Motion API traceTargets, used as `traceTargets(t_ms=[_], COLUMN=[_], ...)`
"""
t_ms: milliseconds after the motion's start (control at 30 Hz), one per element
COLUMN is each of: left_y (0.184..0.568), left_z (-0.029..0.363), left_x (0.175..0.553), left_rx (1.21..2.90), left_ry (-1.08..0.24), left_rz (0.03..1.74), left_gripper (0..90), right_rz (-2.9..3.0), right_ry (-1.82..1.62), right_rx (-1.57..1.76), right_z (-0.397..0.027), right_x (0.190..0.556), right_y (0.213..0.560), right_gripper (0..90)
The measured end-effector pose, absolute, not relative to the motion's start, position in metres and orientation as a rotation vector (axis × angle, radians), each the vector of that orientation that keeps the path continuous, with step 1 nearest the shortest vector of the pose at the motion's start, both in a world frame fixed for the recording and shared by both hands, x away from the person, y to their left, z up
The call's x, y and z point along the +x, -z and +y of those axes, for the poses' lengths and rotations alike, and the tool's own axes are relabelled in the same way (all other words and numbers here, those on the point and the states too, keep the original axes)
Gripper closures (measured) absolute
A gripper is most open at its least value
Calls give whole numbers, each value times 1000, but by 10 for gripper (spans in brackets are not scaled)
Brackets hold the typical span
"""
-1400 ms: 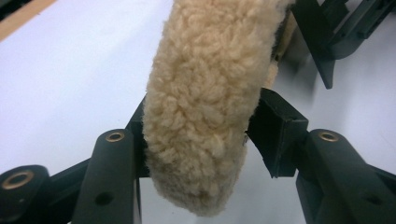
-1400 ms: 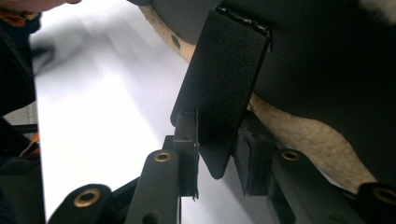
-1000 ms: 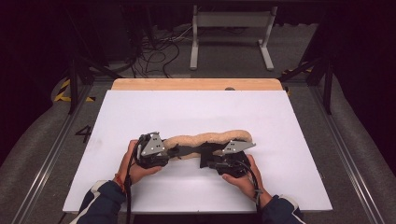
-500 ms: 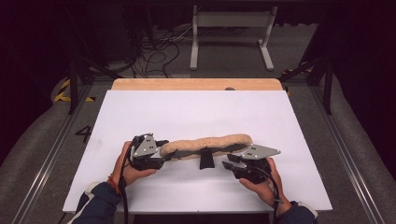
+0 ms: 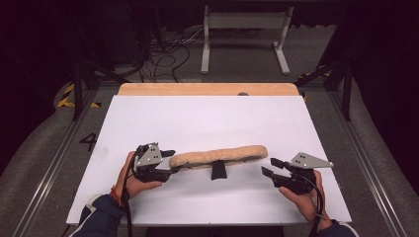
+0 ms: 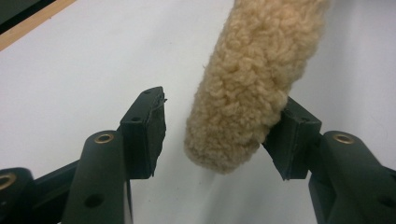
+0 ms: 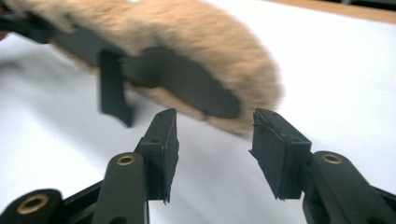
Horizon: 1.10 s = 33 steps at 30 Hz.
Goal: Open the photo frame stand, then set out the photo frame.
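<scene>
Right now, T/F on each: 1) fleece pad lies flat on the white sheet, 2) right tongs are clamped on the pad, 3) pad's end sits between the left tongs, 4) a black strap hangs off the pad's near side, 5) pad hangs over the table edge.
1) True: the fleece pad lies stretched out on the white sheet.
2) False: the right tongs are open and clear of the pad.
3) True: its end sits between the left tongs, jaws just opening, gap at one pad.
4) True: black strap.
5) False: it lies well inside the sheet.
</scene>
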<state>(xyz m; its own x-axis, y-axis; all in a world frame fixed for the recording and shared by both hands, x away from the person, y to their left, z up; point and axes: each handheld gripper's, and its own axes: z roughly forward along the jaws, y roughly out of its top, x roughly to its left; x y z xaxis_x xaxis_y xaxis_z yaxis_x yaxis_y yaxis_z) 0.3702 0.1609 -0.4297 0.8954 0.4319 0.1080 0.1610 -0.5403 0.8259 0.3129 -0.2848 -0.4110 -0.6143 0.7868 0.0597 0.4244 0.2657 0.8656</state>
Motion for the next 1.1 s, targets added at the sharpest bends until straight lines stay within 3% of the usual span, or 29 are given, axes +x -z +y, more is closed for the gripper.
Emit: traceTargets(t_ms=[367, 867, 1100], left_y=[429, 429, 427], left_z=[160, 154, 156], left_x=[370, 368, 368], left_rx=[2105, 2097, 2067], left_ry=[-347, -306, -274], left_rz=[422, 398, 402], left_gripper=[401, 404, 406], right_rz=[2142, 2082, 2093], right_ry=[-1324, -1414, -1399], right_rx=[1088, 1067, 1048], right_z=[-283, -284, -283], right_x=[317, 313, 312], right_y=[413, 406, 403], right_gripper=[452, 528, 508])
